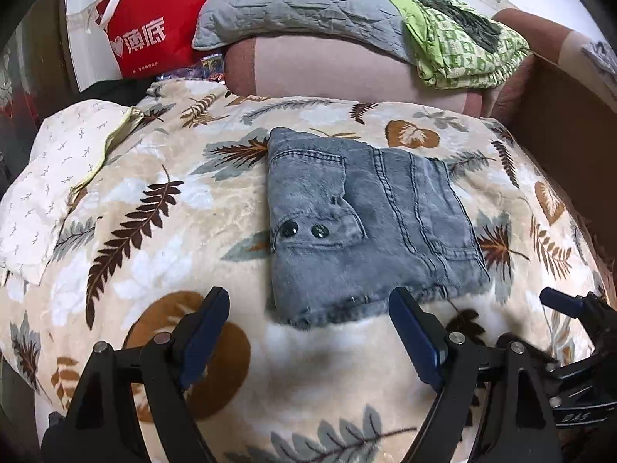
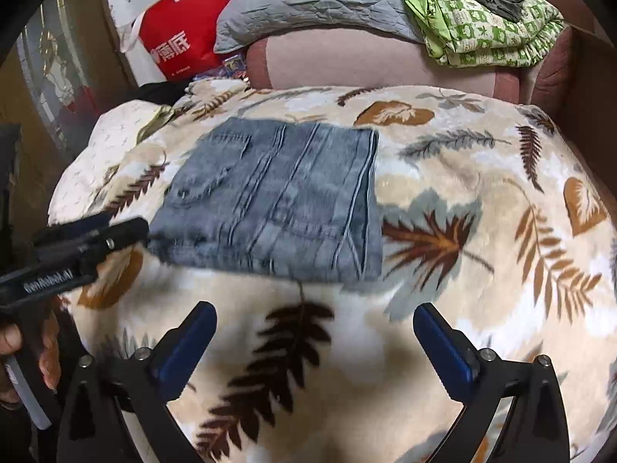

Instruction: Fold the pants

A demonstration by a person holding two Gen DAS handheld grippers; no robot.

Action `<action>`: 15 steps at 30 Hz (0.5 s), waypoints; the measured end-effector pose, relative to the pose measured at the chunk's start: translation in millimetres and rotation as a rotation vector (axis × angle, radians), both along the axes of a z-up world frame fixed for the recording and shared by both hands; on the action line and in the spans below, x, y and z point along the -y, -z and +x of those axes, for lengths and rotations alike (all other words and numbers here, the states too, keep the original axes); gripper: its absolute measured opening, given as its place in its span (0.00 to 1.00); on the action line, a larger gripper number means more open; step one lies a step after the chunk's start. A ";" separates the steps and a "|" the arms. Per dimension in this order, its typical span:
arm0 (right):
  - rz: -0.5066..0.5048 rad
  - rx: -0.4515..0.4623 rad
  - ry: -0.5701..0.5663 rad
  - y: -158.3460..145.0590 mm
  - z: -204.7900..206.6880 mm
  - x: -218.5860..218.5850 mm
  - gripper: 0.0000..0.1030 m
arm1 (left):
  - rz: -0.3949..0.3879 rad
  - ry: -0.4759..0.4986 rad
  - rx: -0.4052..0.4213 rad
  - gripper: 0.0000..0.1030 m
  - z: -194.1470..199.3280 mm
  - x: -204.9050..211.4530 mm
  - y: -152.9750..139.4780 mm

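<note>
A bedroom in a home; leaf-patterned fleece blanket (image 1: 162, 200) spread across the bed; grey pillow (image 1: 293, 4) at twelve o'clock; folded green quilt (image 1: 462, 50) at one; red shopping bag (image 1: 150, 27) at eleven.

I've got the faded grey-blue denim pants (image 1: 366, 223) folded into a compact rectangle, lying flat on the leaf-print blanket (image 1: 162, 208), pocket snaps facing up.

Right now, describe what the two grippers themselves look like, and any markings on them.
Both match. The left gripper and right gripper each have black angular arms joined by silver round-headed pins, ending in flat dark blue pads. In the right wrist view, the left gripper's black body carries white lettering, too blurred to read surely. No cables or sleeves show.
</note>
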State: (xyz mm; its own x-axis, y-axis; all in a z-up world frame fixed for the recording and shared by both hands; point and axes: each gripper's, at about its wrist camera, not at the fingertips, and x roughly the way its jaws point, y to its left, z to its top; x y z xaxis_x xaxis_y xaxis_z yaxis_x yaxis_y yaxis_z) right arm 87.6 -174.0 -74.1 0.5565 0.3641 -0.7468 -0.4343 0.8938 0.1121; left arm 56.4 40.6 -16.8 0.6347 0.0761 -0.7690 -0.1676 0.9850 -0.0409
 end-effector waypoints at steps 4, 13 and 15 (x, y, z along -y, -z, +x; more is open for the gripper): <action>-0.011 -0.010 0.003 14.3 -9.1 5.2 1.00 | 0.017 0.009 0.003 0.83 -10.0 6.7 2.2; -0.004 -0.002 0.032 21.5 -8.5 16.8 1.00 | 0.076 -0.027 -0.052 0.83 -12.3 10.5 16.6; -0.017 0.005 0.031 20.8 -9.2 15.1 1.00 | 0.103 -0.047 -0.063 0.86 -11.4 10.0 17.5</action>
